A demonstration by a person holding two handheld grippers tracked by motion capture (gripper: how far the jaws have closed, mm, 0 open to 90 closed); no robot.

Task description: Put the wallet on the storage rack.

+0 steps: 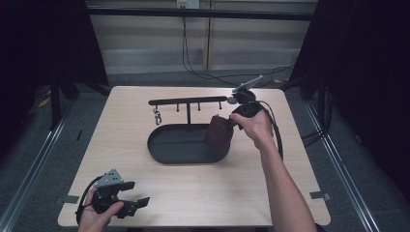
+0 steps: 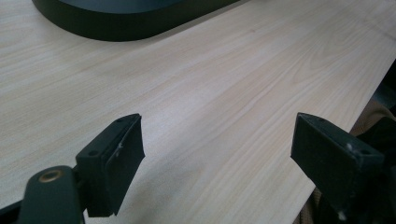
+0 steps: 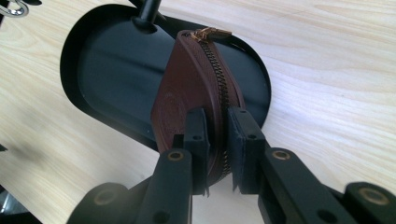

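Currently right gripper (image 3: pixel 217 140) pinches the brown zip pouch (image 3: pixel 191 88) on edge over the black tray's (image 1: pixel 159 150) right end. Left gripper (image 2: pixel 217 158) spread wide, at the tabletop's (image 1: pixel 290 159) front-left corner.

Dim room with dark surrounds, bench (image 1: pixel 193 188) evenly lit from above, soft shadows, slight glare on wood, near tongs blurred

Light wooden table (image 1: pixel 203 183) bears 1 black oval tray (image 1: pixel 164 151).
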